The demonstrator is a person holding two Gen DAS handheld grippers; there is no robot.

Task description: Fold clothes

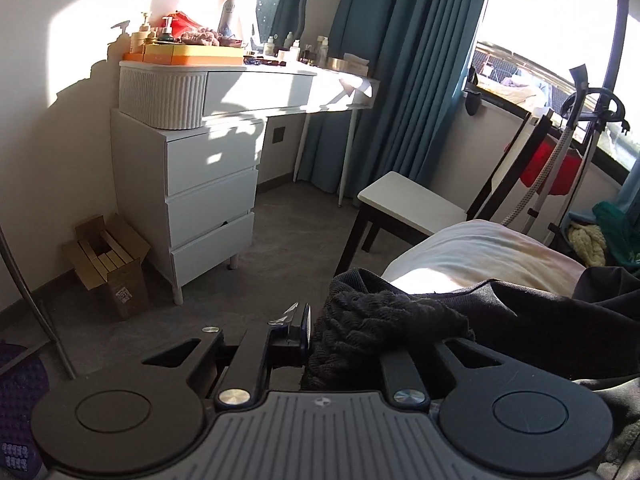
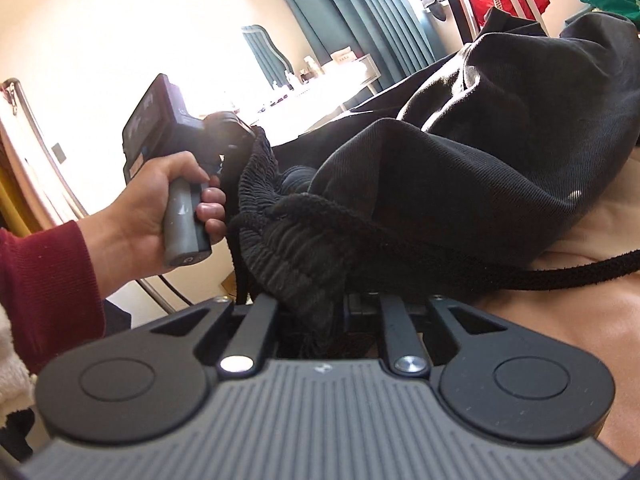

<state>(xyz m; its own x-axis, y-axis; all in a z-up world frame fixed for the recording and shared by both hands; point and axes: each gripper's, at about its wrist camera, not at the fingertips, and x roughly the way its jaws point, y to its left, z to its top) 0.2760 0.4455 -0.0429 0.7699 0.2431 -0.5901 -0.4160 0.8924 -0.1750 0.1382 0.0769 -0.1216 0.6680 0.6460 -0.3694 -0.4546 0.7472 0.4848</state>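
Gripping the ribbed waistband of the black garment (image 1: 384, 328), the left gripper (image 1: 320, 336) holds it lifted beside the bed (image 1: 480, 256). Right wrist view: right gripper (image 2: 320, 312) likewise clamped on waistband; drawstring (image 2: 560, 272) trails across bedding; left hand (image 2: 160, 200) holds its handle.

Black garment (image 1: 384, 332) hides the left tool's (image 1: 344, 344) right finger. Its bunched waistband (image 2: 296, 248) covers the right tool's (image 2: 324, 312) fingertips.

We see hard sunlight from the window (image 1: 552, 40) at two o'clock, blown-out wall (image 2: 132, 32) at eleven, sharp shadows on the dresser (image 1: 208, 184), fisheye-bent edges, blurred foreground.
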